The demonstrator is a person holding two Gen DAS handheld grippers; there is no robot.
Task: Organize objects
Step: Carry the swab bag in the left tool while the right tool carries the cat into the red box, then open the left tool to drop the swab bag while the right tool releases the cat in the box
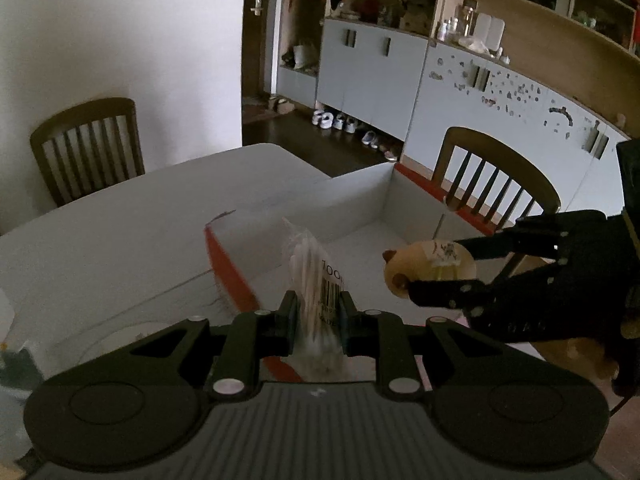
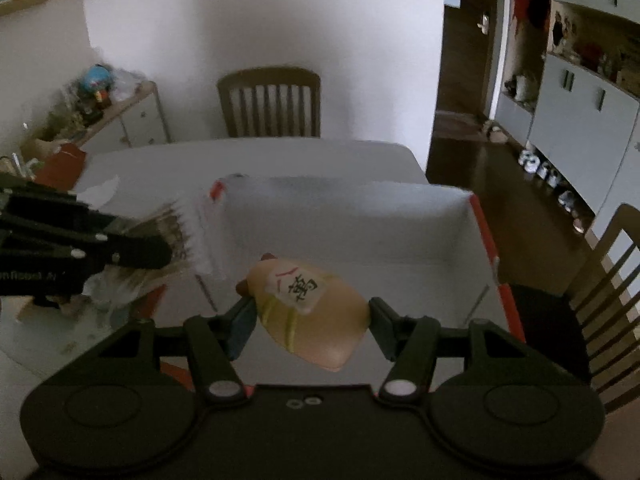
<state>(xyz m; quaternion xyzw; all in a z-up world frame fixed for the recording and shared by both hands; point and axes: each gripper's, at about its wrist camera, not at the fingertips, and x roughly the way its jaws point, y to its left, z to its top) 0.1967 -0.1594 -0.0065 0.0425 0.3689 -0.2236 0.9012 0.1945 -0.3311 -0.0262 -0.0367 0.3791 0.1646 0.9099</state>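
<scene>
Left gripper (image 1: 317,312), lower centre: jaws narrow, clamped on cotton swab packet (image 1: 316,276) with barcode label, above red near rim of white open box (image 1: 360,196). Right gripper (image 2: 312,316), lower centre: jaws clamped on tan toy figure (image 2: 316,312) bearing character label, over box interior. Wooden chair (image 2: 270,102) behind table (image 2: 280,156).

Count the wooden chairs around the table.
2: one chair at the table's far end by the wall, one chair beside the box. Others may be hidden.
</scene>
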